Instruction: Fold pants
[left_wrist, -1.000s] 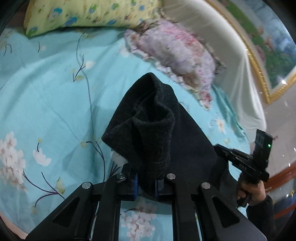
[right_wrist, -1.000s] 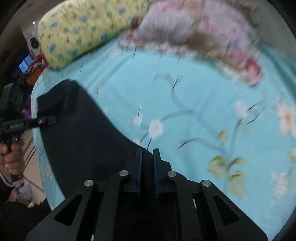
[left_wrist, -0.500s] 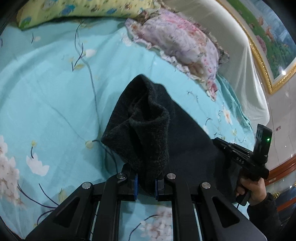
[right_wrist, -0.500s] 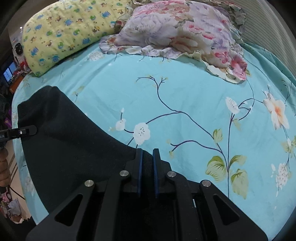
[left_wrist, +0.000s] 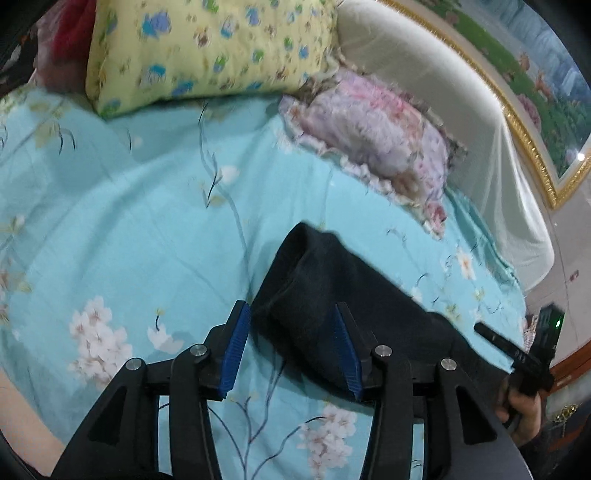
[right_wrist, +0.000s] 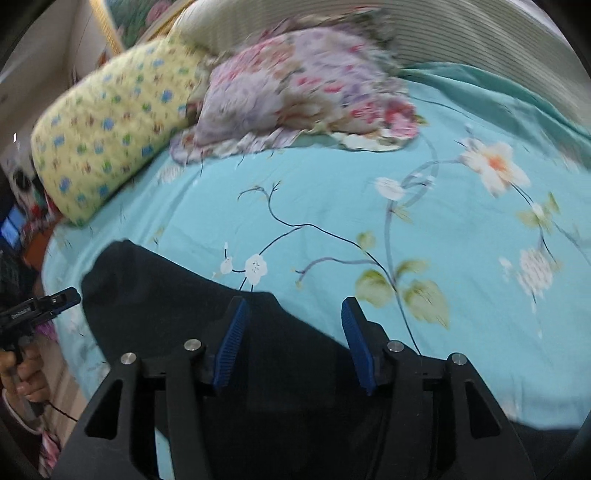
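Observation:
Black fleecy pants lie folded on the turquoise flowered bed sheet. My left gripper is opening; its blue pads stand apart over one folded corner, and the cloth lies loose between them without being pressed. The same pants spread dark across the lower left of the right wrist view. My right gripper is also opening, its pads wide apart above the cloth's edge and clear of it. Each view shows the other hand-held gripper at the pants' far end.
A yellow patterned pillow and a pink flowered pillow lie at the head of the bed. A pale padded headboard and a gold-framed picture stand behind. The bed edge drops off at the left.
Both grippers were shut on the pants and now stand open. The raised corner in the left gripper has dropped onto the bed. Both hands have pulled back slightly.

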